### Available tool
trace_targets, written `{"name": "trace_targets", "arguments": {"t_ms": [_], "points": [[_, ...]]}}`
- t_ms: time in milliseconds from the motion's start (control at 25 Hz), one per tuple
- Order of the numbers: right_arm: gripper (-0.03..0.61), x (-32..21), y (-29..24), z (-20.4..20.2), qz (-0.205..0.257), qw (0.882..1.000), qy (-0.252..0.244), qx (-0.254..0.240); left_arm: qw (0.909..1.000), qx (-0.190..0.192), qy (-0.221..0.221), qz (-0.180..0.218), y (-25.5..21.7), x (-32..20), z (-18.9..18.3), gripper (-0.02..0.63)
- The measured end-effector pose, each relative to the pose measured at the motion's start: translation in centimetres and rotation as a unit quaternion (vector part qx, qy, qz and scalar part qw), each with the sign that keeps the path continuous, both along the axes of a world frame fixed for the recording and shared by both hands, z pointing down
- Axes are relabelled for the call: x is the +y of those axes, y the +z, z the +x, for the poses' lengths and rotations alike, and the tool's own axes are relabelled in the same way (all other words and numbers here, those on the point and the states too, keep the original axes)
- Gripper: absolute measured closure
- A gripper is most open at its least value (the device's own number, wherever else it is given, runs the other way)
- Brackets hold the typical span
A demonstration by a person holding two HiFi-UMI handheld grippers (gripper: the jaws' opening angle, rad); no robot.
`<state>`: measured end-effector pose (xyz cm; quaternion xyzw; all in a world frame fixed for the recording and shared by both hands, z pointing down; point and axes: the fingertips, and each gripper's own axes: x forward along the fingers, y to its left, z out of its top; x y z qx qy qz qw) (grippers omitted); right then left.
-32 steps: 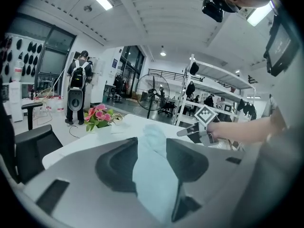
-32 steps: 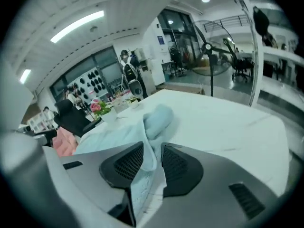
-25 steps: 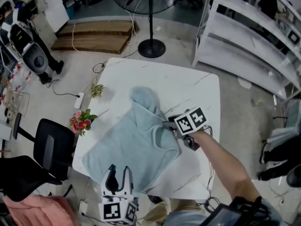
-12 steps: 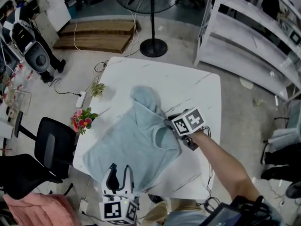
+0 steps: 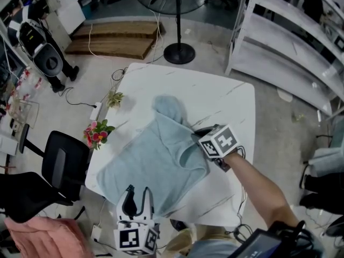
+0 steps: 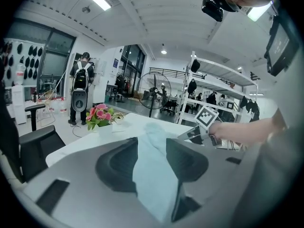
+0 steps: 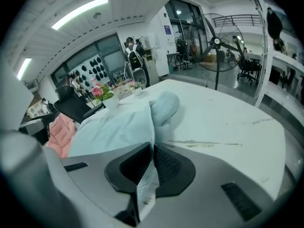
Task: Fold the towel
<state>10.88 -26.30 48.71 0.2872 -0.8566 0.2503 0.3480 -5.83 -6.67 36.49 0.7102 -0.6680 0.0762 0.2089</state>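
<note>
We're working at a white marble table [image 5: 231,98], w/ the light-blue towel [image 5: 145,163] lying spread diagonally across its middle & near side. The towel's far end is bunching into a rounded hump, & its near corner is reaching the table's near edge. A black office chair [image 5: 62,163] is standing just beside the table's left side. We're holding the towel's near corner in the left gripper [image 6: 151,145], whose jaws are clamping on a thick wad of cloth that's filling the gap btwn them. W/ the right gripper [image 7: 151,156] we're pinching the towel's right-hand edge. Its jaws have just been closing & are standing nearly together w/ a thin fold of cloth btwn the pads, & the edge there is standing up off the table in a loop. A small bunch of pink flowers [image 5: 97,134] is sitting at the table's left edge.
</note>
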Motion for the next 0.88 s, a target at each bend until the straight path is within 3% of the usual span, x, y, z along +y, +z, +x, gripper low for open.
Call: {"name": "trace_targets", "arguments": {"t_ms": [240,400,640,800,880], "points": [[0.548,-1.3,-3.8,1.0,0.05,0.998,-0.014,-0.018,1.0,-0.002,0.007,0.001,-0.3,-0.8,1.2,0.426],[0.548,-3.1,-5.1,4.3,0.067,0.997,0.01,-0.028,0.9998,-0.003,0.018,0.001,-0.5,-1.4,2.5,0.426],[0.548,-5.3,-2.9,14.5,0.054,0.993,0.106,-0.026,0.9994,-0.005,0.033,-0.004,0.4,-2.3,4.0,0.426],[0.548,-5.5,1.1,22.9,0.013,0.98,0.198,-0.019,0.999,-0.007,0.042,-0.01,0.7,-3.2,4.9,0.426],[0.548,-5.2,2.7,25.3,-0.003,0.975,0.222,-0.02,0.9987,-0.008,0.048,-0.014,1.2,-3.5,5.3,0.426]]}}
